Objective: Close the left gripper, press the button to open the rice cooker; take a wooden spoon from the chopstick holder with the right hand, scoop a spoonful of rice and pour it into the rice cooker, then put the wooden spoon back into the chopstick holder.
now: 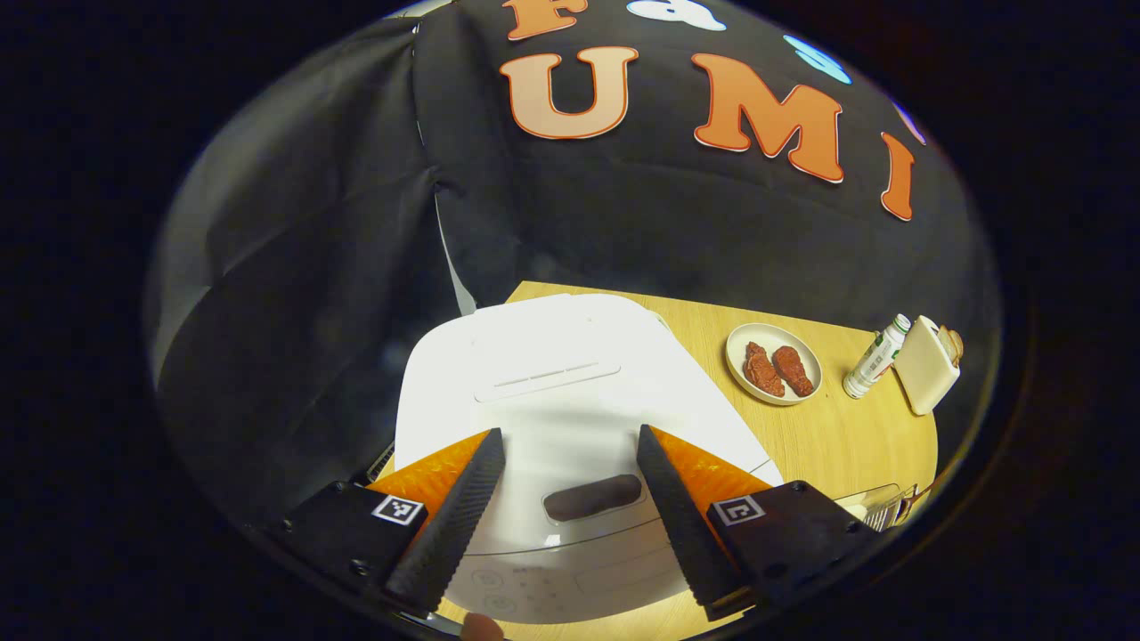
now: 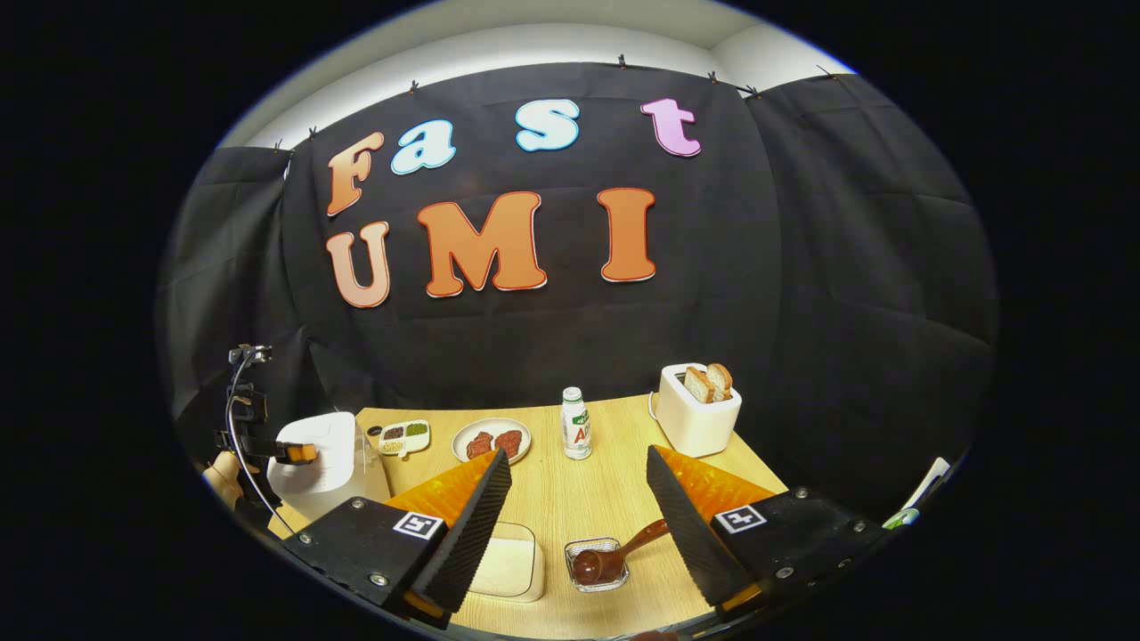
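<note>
Left gripper view looks down on the rice cooker, which stands at the left edge of the desk with its lid flat and closed. The left gripper hangs just above the lid, its fingers spread well apart, and the dark oblong button lies between them near the cooker's front edge. As the task asks for the fingers to be brought together before the press, I judge that not even the first step is done: the fingers are apart, the button is untouched and the lid is down.

Right gripper view shows the right gripper held over the near edge of the desk, fingers also apart and holding nothing. Just ahead of it, near the front edge, the wooden spoon rests bowl-down in the small clear chopstick holder, its handle leaning toward the right finger. Beside the holder to the left sits a white container; it probably holds the rice, though I cannot tell for certain.

Everything remains: closing and pressing, taking the spoon, scooping, pouring into the cooker, and returning the spoon. Toward the far edge stand a plate of meat, a bottle and a toaster.
</note>
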{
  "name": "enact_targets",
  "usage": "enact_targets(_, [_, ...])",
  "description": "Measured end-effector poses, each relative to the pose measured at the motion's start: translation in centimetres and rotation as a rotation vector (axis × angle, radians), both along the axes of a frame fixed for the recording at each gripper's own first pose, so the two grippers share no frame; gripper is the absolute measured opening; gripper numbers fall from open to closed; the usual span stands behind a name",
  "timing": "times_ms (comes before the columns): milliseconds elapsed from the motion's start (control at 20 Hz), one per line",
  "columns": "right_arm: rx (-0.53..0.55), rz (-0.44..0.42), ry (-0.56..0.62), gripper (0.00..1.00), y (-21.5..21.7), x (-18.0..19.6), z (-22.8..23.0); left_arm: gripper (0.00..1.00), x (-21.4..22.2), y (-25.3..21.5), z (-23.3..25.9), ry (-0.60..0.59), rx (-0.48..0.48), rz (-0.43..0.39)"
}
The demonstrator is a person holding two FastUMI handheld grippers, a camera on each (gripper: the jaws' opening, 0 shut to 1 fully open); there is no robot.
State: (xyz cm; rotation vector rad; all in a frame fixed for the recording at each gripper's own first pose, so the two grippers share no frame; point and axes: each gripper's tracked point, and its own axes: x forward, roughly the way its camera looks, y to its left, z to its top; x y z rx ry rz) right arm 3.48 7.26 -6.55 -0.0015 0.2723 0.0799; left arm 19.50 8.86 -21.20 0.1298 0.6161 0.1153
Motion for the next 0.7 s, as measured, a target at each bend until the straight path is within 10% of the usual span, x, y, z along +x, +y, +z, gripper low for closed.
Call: enact_targets(700, [-0.007,-0.031,-0.12,0.95,0.0,-1.1,5.2,1.0,-6.4,-6.5,20.6,-0.482,0.018,-0.226])
